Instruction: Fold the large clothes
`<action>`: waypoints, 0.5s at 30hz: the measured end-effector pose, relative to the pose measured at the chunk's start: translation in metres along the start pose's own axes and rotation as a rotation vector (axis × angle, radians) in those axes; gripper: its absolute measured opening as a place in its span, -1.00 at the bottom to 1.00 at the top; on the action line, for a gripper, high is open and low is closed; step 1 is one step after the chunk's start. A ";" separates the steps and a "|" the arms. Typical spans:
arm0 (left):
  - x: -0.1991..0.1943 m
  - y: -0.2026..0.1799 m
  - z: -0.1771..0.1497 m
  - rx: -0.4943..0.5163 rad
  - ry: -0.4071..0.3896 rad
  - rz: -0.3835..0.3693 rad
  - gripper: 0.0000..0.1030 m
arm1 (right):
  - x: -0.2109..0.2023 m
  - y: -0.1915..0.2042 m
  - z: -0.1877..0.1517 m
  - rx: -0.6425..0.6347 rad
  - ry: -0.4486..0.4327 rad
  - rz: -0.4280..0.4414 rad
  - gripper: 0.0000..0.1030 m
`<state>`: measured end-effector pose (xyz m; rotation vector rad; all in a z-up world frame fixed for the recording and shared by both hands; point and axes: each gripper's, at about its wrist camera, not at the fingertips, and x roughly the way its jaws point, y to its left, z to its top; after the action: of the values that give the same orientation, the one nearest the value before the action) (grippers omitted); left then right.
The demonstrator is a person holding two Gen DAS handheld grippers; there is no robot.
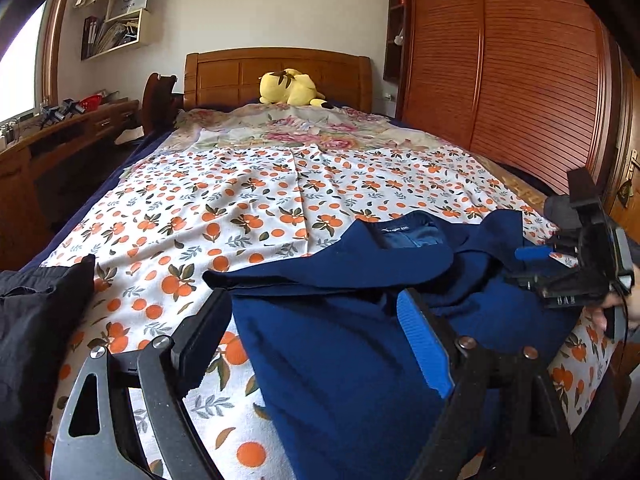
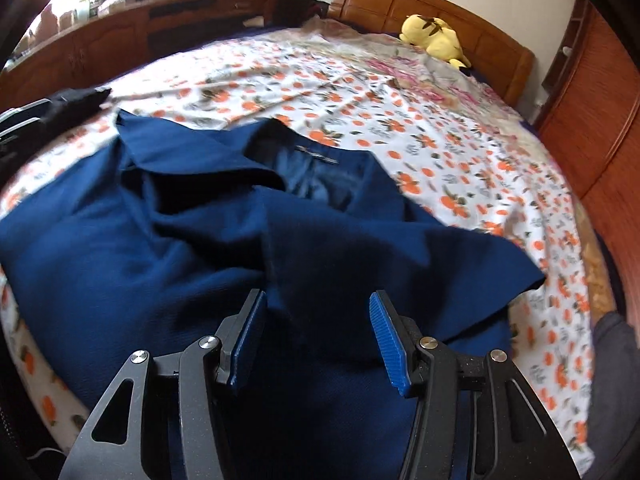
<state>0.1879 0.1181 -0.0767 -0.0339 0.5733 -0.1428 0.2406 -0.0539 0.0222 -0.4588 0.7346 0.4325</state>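
Left gripper (image 1: 316,336) w/ jaws spread, holding nothing, low over navy shirt (image 1: 340,352) lying rumpled at near edge of bed (image 1: 248,200). Right gripper (image 2: 318,336) likewise agape above its hem. Judged: pre-fold stage; next, pinch edges & flatten.

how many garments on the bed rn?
2. A navy jacket lies rumpled at the near end of the bed, under both open grippers. A black garment sits at the near left edge, partly cut off by the frame. More could be out of view.
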 end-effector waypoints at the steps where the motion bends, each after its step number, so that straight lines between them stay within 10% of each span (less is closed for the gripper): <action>1: 0.000 0.001 -0.001 0.000 0.001 0.001 0.65 | -0.001 -0.004 0.007 -0.019 -0.001 -0.012 -0.66; 5: -0.003 0.005 -0.002 -0.005 0.001 0.005 0.65 | -0.010 -0.017 0.041 -0.051 -0.049 -0.089 -0.90; 15: -0.008 0.010 -0.002 -0.016 -0.011 0.003 0.65 | -0.010 -0.011 0.110 0.047 -0.140 -0.075 -0.71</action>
<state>0.1821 0.1290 -0.0746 -0.0494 0.5631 -0.1345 0.2981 -0.0056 0.1041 -0.4060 0.5892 0.3721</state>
